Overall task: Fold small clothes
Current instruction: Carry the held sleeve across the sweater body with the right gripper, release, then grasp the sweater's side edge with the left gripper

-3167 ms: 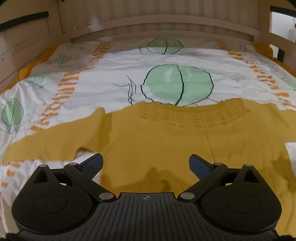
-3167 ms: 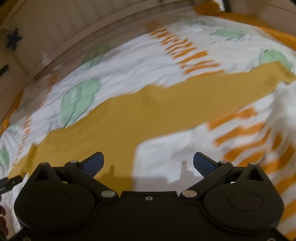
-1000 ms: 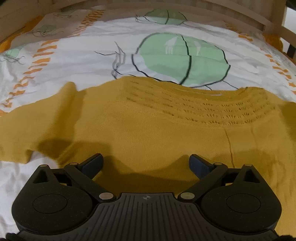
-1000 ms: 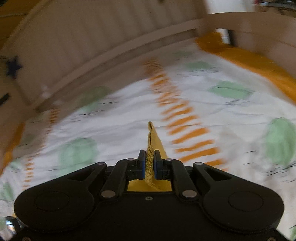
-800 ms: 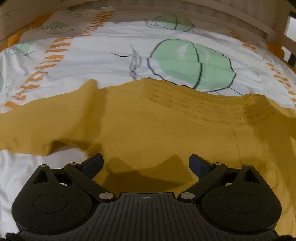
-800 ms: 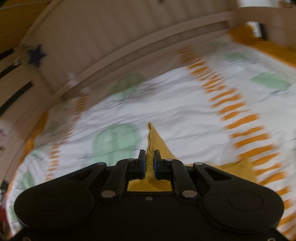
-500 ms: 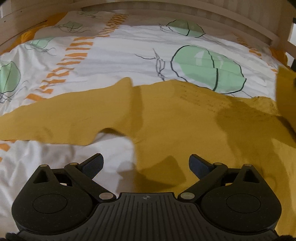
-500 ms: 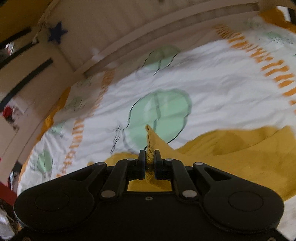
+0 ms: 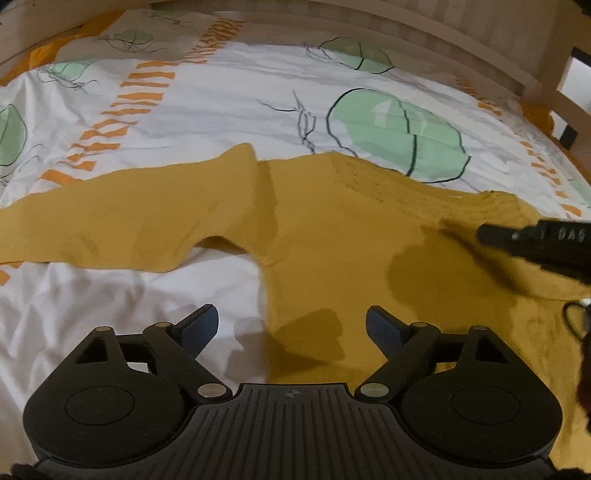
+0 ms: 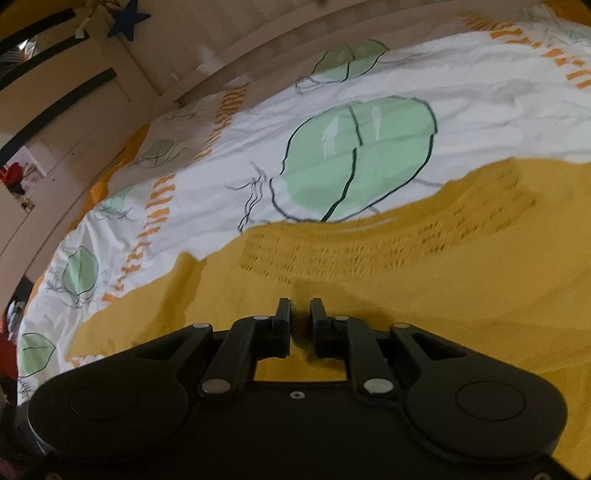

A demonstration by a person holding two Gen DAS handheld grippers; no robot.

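A mustard-yellow knit sweater [image 9: 332,229] lies flat on the bed, and its left sleeve [image 9: 110,229] stretches out to the left. My left gripper [image 9: 291,325] hovers over the sweater's left side edge. Its jaws are wide and closing, with no cloth pressed between them. In the left wrist view my right gripper [image 9: 535,240] reaches in from the right over the sweater's chest. In the right wrist view that gripper [image 10: 300,317] sits low over the sweater [image 10: 406,288] just below the neck ribbing. Its jaws are opening and stand a narrow gap apart, with no cloth standing between the pads.
The white duvet [image 9: 221,92] has green leaf prints and orange stripes. A wooden bed rail [image 9: 406,29] runs along the far side, and a wooden post stands at the right. A blue star [image 10: 127,18] hangs on the wall. A dark cable loop [image 9: 572,321] lies at the right edge.
The right gripper swung left and down across the bed with the sleeve end pinched, then its jaws parted and the cloth left them. The left gripper shifted toward the sweater's left side and narrowed slightly.
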